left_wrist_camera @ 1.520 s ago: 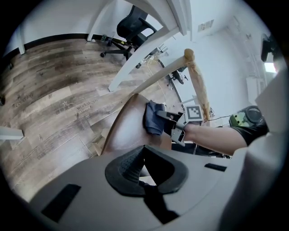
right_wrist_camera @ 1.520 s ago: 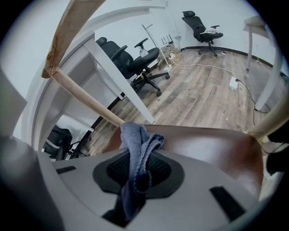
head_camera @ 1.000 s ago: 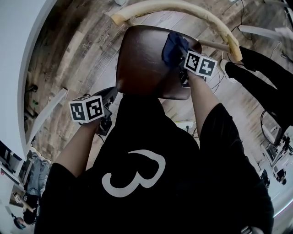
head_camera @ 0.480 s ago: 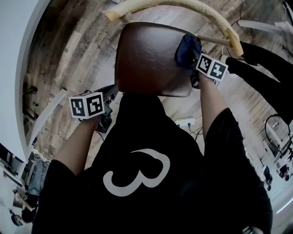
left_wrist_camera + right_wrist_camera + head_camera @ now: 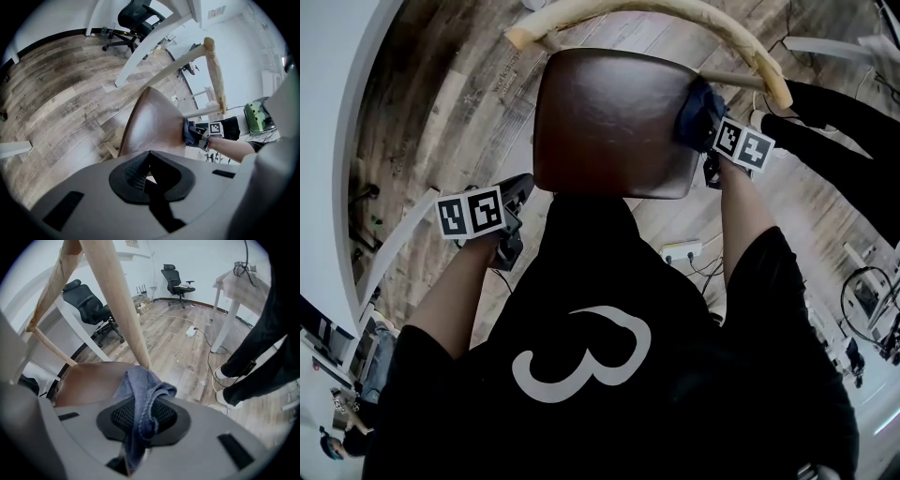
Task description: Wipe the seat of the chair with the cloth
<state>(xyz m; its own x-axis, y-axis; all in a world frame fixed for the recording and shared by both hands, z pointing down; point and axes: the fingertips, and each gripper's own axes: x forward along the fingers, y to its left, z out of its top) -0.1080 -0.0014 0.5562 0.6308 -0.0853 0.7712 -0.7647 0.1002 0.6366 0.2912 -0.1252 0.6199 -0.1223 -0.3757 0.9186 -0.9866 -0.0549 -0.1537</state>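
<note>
Your right tongs (image 5: 138, 430) — pinching cloth (image 5: 140, 385) at chair seat (image 5: 609, 122) right edge | your left tongs (image 5: 149, 177) — pressed together, empty

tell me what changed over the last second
The right gripper, shut on the crumpled blue cloth, slid it across the brown leather chair seat toward its right edge. The left gripper stayed shut and empty beside the seat's front-left corner.

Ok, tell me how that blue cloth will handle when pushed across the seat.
The blue cloth is probably floppy: it droops in folds from the right tool. It looks light, bunched rather than flat. On the glossy chair seat it should slide easily, though it may fold over.
</note>
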